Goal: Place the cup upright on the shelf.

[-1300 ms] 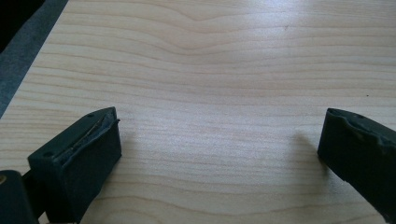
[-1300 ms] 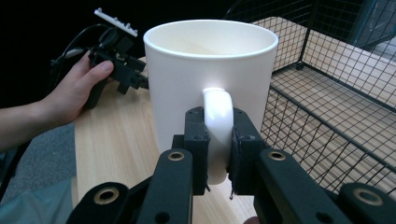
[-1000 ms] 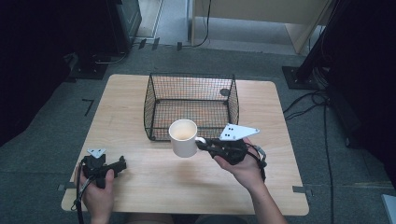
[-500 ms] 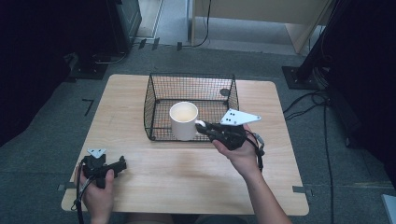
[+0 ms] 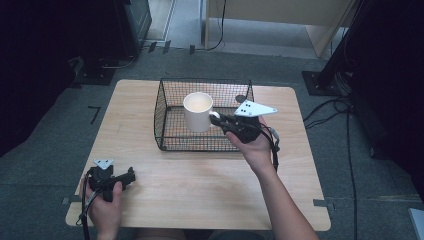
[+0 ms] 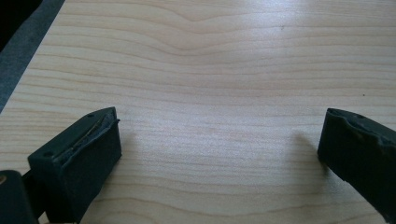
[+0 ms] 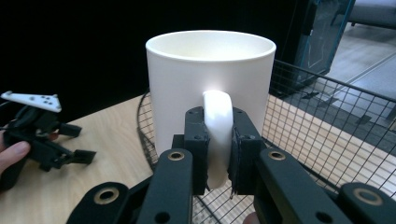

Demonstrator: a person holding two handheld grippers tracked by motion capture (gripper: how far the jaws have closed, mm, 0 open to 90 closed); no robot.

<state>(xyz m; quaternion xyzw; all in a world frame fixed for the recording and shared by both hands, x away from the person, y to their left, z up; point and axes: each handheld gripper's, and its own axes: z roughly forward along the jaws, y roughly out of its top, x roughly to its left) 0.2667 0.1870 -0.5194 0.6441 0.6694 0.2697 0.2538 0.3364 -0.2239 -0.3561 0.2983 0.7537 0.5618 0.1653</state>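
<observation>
since a second ago the right claw (image 5: 218,120) has carried the white mug (image 5: 198,112) from over the bare wood near the front of the surface (image 5: 210,195) to a spot above the wire basket (image 5: 165,112), which stands at the middle of the far half. its jaws are clamped on the mug's handle (image 7: 217,135), and the mug hangs upright over the basket's open top, level with the rim. the basket's mesh walls stand all around below it. the left claw (image 5: 131,176) rests near the front left corner, jaws spread wide with nothing between them. the right gripper view gives the pinch on the handle plainly and also catches the left claw (image 7: 79,157) far off; the left gripper view gives bare wood grain between two black pads (image 6: 88,158). a small dark round thing (image 5: 240,99) at the basket's far right corner is too small to make out. whether the mug's base touches the mesh floor is hidden by its own body.
</observation>
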